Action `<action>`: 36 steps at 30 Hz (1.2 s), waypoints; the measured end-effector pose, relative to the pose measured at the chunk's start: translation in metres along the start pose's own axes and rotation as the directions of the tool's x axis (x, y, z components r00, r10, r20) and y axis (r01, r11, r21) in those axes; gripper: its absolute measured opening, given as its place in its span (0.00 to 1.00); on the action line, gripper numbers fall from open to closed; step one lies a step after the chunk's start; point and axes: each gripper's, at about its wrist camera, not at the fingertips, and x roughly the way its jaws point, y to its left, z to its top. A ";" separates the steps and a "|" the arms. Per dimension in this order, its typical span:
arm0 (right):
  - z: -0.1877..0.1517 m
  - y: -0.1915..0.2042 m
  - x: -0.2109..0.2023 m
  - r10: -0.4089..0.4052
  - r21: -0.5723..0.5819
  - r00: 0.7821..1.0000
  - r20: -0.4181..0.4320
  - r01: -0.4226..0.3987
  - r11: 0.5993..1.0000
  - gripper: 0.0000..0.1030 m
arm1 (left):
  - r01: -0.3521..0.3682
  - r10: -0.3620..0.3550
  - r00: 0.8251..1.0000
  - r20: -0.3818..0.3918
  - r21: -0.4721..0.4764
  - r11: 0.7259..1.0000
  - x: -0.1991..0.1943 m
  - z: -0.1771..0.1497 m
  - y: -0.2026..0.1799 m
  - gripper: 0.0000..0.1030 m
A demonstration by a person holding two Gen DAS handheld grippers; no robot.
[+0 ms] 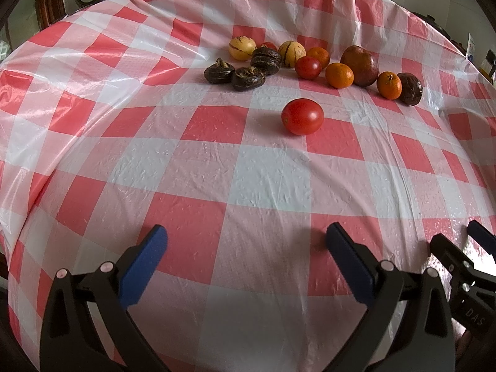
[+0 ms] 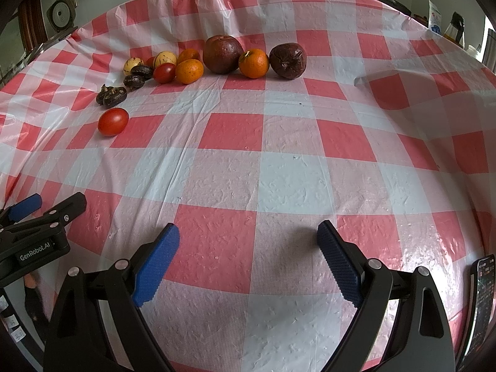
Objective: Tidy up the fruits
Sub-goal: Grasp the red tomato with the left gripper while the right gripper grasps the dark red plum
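Observation:
A lone red tomato [image 1: 303,116] [image 2: 113,121] lies on the checked cloth, apart from a row of fruit behind it. That row holds dark water chestnuts [image 1: 234,73] [image 2: 111,95], yellow striped melons [image 1: 242,48] [image 2: 134,65], a second tomato [image 1: 307,67] [image 2: 164,73], oranges [image 1: 339,75] [image 2: 253,63], a big dark red fruit [image 1: 359,65] [image 2: 222,54] and a wrinkled dark fruit [image 1: 409,88] [image 2: 288,60]. My left gripper [image 1: 246,255] is open near the table's front, empty. My right gripper [image 2: 248,249] is open too, empty, beside it.
The red and white checked tablecloth [image 1: 198,186] [image 2: 248,161] covers the whole table and is creased. The right gripper [image 1: 465,263] shows at the left view's edge. A phone [image 2: 482,291] lies at the right view's near right edge. Bottles [image 2: 454,28] stand beyond the far right edge.

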 end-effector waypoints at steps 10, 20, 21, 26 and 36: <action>0.000 -0.001 -0.001 0.000 0.000 1.000 0.000 0.000 1.000 0.85 | 0.103 -0.103 0.995 0.002 -0.030 0.994 0.020 0.039 -0.008 0.99; 0.008 -0.025 -0.001 0.023 0.062 0.999 0.045 -0.026 0.998 0.84 | 0.111 -0.111 0.994 0.026 -0.016 0.994 0.048 0.082 -0.028 0.83; 0.016 -0.028 0.001 0.012 0.052 0.998 0.055 -0.015 0.999 0.84 | 0.101 -0.100 0.995 0.029 -0.011 0.995 0.048 0.082 -0.030 0.80; 0.070 -0.055 0.034 0.036 0.081 0.996 0.085 -0.043 0.996 0.84 | 0.063 -0.065 0.997 0.045 0.028 0.998 0.045 0.079 -0.033 0.57; 0.151 -0.074 0.112 0.023 -0.052 1.000 -0.007 -0.023 0.998 0.73 | 0.153 -0.153 0.986 0.062 0.008 0.988 0.043 0.076 -0.023 0.38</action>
